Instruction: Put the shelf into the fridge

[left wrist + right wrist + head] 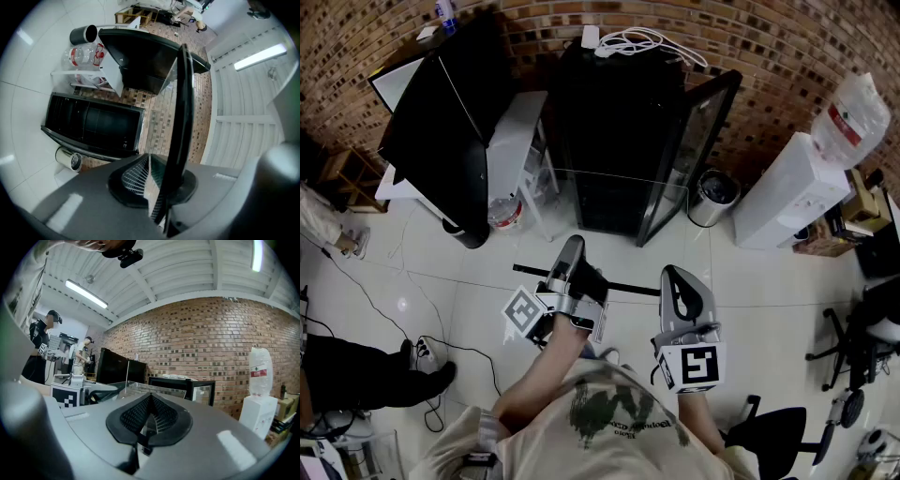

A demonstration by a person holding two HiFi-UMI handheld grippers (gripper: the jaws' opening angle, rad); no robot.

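Note:
I hold the shelf, a clear glass pane (619, 225) with a black bar (623, 286) along its near edge, level in front of the black fridge (614, 131), whose glass door (694, 141) stands open to the right. My left gripper (573, 247) is shut on the black bar, which runs up out of the jaws as a dark strip (182, 112) in the left gripper view. My right gripper (674, 277) is shut on the pane's right part; the glass (154, 391) passes between its pads (159, 420). The fridge's open inside (93, 123) is dark.
A tall black cabinet (450, 131) and a white rack (514, 141) stand left of the fridge, with a water bottle (504, 214) on the floor. A steel bin (713, 193) and a white water dispenser (802, 187) stand to the right. Office chairs (862, 342) sit at right, and a person's legs (366, 370) show at left.

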